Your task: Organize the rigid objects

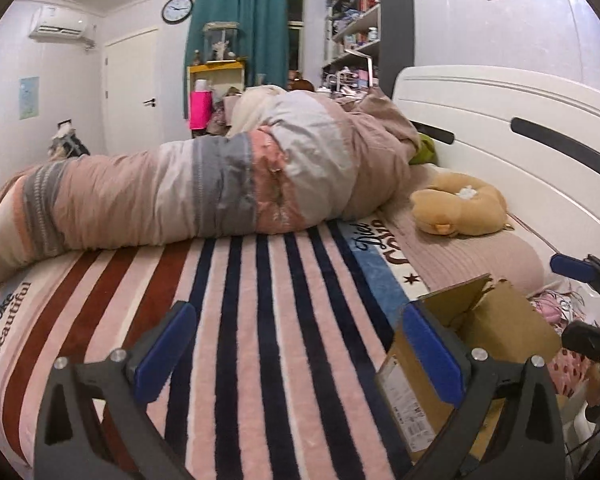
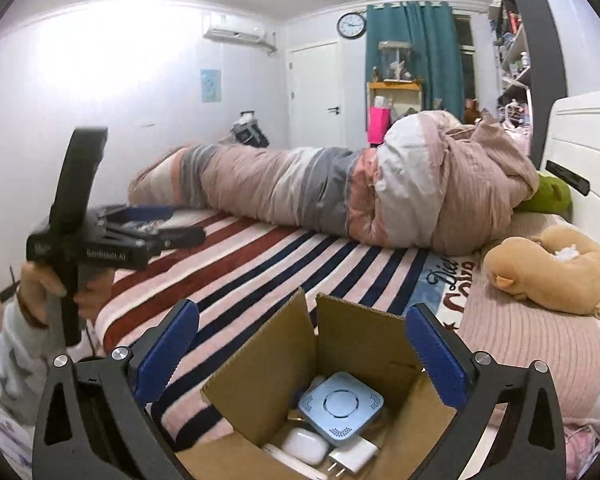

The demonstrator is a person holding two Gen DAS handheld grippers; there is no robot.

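Your right gripper [image 2: 302,348] hangs wide open and empty directly over the open cardboard box [image 2: 260,392] holding the blue square device [image 2: 340,406], white earbud case [image 2: 304,446] and charger plug [image 2: 350,458], while your left gripper [image 1: 296,348], equally open and empty, sits beside it over the striped blanket [image 1: 260,300].

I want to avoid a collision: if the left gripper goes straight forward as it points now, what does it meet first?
Probably the rolled duvet. The left gripper is open and empty over the striped blanket, nothing stands between; depth is unclear.
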